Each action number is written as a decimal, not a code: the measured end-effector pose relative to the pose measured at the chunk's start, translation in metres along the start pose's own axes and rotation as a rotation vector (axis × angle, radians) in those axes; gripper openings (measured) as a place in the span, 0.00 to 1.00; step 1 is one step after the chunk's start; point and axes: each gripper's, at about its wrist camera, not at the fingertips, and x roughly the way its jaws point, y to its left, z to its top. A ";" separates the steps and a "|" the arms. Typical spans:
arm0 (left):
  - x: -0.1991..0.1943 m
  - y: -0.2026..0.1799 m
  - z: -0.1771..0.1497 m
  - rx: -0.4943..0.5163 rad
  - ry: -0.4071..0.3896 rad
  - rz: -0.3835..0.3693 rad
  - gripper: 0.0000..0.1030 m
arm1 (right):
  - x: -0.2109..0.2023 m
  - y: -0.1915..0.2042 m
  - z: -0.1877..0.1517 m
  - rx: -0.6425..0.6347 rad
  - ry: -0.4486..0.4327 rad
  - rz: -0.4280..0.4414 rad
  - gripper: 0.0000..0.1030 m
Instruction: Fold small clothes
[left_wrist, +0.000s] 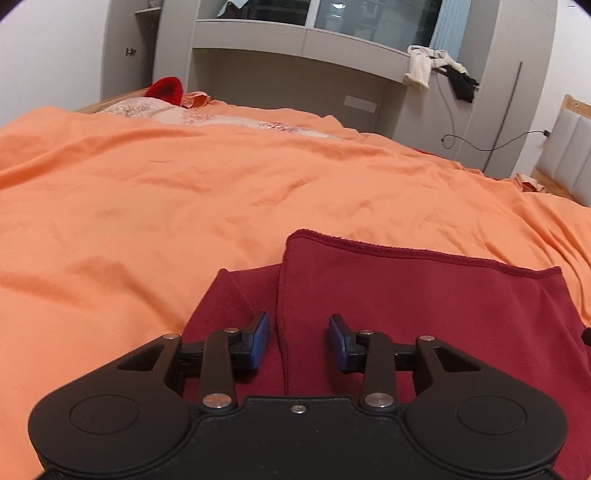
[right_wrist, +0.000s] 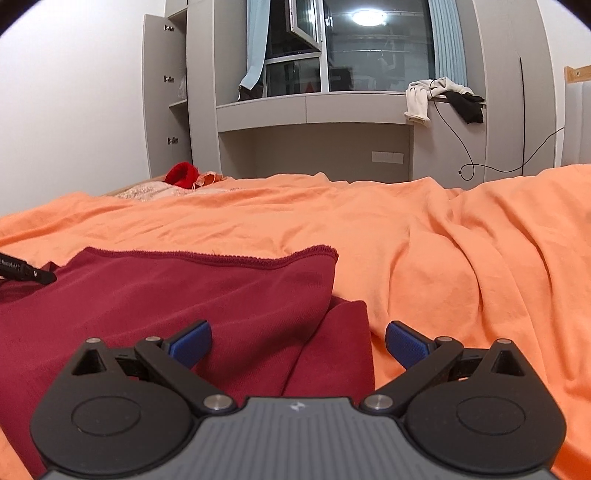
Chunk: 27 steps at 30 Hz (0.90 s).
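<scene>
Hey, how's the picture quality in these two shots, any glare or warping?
Left wrist view: fisheye bends the shelf unit, corners vignetted, dark red garment sharp. Right wrist view: a ceiling light glares in the window; orange bedspread evenly lit with soft fold shadows.

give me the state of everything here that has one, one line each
left hand-held gripper: open, holding nothing, over the cloth's left edge
right hand-held gripper: open, holding nothing, over the cloth's right edge
dark red knitted cloth: lying on the bed, top layer folded over a lower one
orange bed sheet: spread out, wrinkled
grey-framed window: one pane swung open
white garment: draped over the ledge
</scene>
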 end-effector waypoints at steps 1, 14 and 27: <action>0.000 0.000 0.000 -0.005 -0.005 0.014 0.24 | 0.001 0.002 0.000 -0.007 0.004 -0.005 1.00; -0.025 -0.005 0.009 -0.020 -0.175 0.132 0.04 | 0.003 0.016 0.000 -0.074 -0.002 -0.057 1.00; -0.001 -0.006 -0.005 0.038 -0.078 0.200 0.06 | 0.016 0.009 -0.006 -0.063 0.044 -0.220 1.00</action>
